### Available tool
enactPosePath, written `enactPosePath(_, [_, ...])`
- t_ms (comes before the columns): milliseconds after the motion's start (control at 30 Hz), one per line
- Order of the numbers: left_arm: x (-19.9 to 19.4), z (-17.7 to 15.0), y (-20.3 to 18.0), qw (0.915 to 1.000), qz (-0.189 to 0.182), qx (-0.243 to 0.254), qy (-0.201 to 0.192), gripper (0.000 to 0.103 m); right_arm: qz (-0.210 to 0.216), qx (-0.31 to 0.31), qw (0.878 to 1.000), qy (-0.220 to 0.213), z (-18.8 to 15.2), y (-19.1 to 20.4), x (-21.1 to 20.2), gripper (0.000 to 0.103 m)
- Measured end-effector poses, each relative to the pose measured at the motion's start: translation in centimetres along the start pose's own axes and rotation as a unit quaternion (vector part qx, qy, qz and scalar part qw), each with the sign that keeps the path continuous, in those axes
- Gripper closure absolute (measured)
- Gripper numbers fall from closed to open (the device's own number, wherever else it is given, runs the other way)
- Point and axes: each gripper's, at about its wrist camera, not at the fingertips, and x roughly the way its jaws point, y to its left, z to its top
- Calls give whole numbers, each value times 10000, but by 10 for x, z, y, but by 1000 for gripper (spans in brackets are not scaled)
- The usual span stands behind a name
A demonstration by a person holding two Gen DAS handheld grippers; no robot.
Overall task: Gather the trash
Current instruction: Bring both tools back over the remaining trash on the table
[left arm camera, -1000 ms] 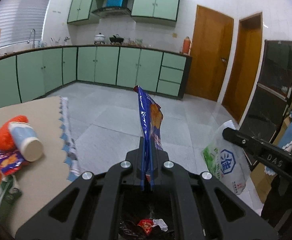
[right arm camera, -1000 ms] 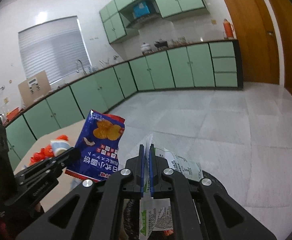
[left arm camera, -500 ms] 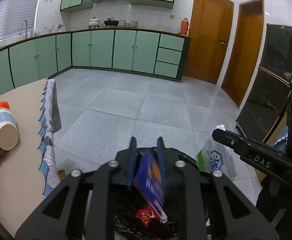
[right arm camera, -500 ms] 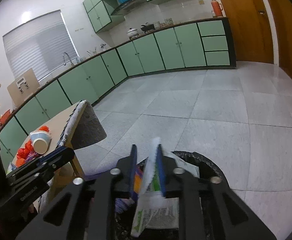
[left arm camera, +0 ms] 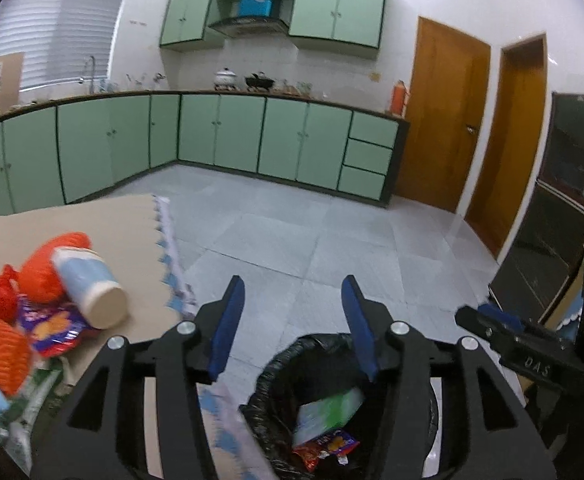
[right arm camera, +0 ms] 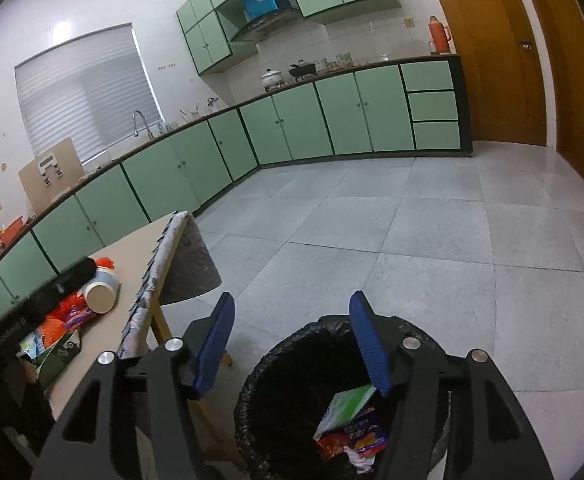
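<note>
My left gripper (left arm camera: 294, 320) hangs over the black-lined trash bin (left arm camera: 275, 364) beside the table. Its jaws are opening and nothing is between them. My right gripper (right arm camera: 292, 340) is above the same bin (right arm camera: 259, 368), jaws also opening and empty. Inside the bin lie a green-and-white packet (right arm camera: 348, 404) and a blue snack wrapper (right arm camera: 366, 436) on other scraps. More trash sits on the table (left arm camera: 123, 220): a tipped blue-and-white cup (left arm camera: 87, 288), orange netting (left arm camera: 39, 268) and a purple wrapper (left arm camera: 51, 324).
The table's fringed cloth edge (right arm camera: 151, 288) hangs close to the bin's left side. Grey tiled floor (right arm camera: 372, 240) spreads ahead to green cabinets (right arm camera: 292, 120). Wooden doors (left arm camera: 440, 128) and a dark cabinet (left arm camera: 564, 200) stand to the right.
Both grippers have opened. The blue snack wrapper has left the left gripper and the green-and-white packet the right one; both now lie in the bin.
</note>
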Motion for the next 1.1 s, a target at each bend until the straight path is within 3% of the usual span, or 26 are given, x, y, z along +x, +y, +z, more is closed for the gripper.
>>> enactPosePath(100, [-16, 7, 10, 9998, 156, -10, -121, 53, 75, 59, 10000, -8, 0, 5, -5, 44])
enactPosePath(200, [-34, 7, 22, 9992, 329, -41, -227, 45, 163, 20, 9998, -64, 4, 19, -10, 40])
enactPosePath(367, [-65, 2, 51, 9970, 724, -49, -263, 37, 352, -152, 9990, -231, 8, 58, -15, 22])
enactPosePath(533, [-98, -7, 93, 9902, 1370, -106, -237, 34, 543, -365, 9972, -350, 2, 108, -12, 6])
enactPosePath(733, [-130, -20, 147, 9757, 2175, -242, -142, 31, 841, -866, 9923, -294, -18, 168, 0, 6])
enactPosePath(967, [-162, -45, 182, 9655, 2582, -319, -127, 31, 1140, -1083, 9875, -138, -40, 217, 11, 6])
enactPosePath(1100, [-178, -58, 193, 9623, 2702, -290, -56, 31, 1022, -1329, 9858, -111, -59, 245, 12, 6])
